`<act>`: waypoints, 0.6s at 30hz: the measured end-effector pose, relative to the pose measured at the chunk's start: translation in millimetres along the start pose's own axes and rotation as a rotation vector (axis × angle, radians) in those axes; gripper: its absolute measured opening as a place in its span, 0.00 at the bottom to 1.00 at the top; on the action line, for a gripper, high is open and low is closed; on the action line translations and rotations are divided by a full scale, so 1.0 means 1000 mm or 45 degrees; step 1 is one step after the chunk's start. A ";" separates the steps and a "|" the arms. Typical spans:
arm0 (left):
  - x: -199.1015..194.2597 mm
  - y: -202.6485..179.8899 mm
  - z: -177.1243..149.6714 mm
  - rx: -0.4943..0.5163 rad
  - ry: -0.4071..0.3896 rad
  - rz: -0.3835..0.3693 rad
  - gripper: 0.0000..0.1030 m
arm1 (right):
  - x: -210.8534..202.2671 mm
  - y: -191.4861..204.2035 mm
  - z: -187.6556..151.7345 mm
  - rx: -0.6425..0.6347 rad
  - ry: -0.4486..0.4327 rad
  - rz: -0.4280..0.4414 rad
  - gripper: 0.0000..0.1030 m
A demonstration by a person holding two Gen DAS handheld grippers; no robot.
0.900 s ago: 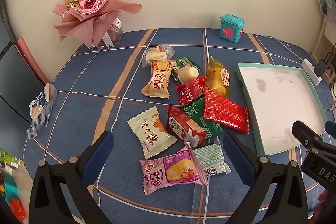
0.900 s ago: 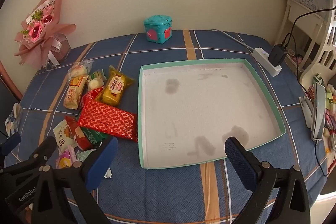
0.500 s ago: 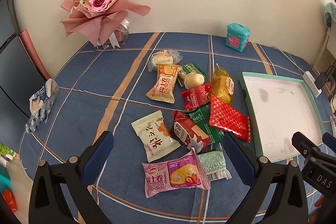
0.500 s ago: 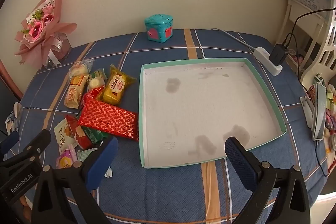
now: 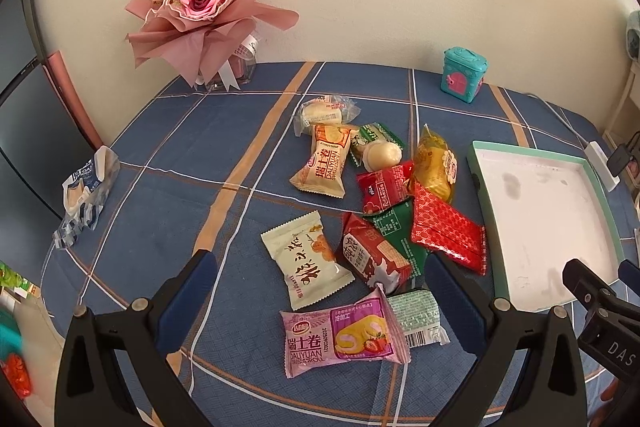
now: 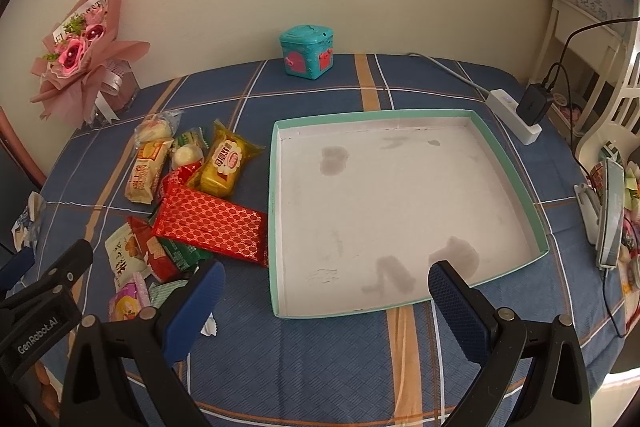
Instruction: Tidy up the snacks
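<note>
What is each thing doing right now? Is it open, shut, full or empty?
Left claw: open, holding nothing.
Right claw: open, holding nothing.
Shallow mint-rimmed white tray: empty.
Pile of wrapped snacks: sealed, lying on the cloth beside the tray.
Small teal box: lid shut.
Pink paper bouquet: upright against the wall.
</note>
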State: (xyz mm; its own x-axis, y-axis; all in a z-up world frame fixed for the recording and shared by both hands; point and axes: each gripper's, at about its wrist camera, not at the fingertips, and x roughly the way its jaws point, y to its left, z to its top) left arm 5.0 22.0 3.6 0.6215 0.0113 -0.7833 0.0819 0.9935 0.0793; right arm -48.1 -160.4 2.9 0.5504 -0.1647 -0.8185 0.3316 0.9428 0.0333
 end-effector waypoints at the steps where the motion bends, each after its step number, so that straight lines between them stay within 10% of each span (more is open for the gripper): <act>1: 0.000 0.000 0.000 -0.002 0.001 0.001 1.00 | 0.000 0.000 0.000 -0.001 -0.001 0.001 1.00; 18: -0.001 0.003 0.001 -0.019 -0.012 -0.007 1.00 | -0.002 0.001 0.002 -0.007 0.000 0.013 1.00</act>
State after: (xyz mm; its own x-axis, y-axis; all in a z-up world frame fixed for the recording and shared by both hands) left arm 5.7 24.5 5.5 0.6286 0.0047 -0.7777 0.0739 0.9951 0.0658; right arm -47.7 -159.6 5.7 0.5539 -0.1554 -0.8180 0.3219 0.9460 0.0383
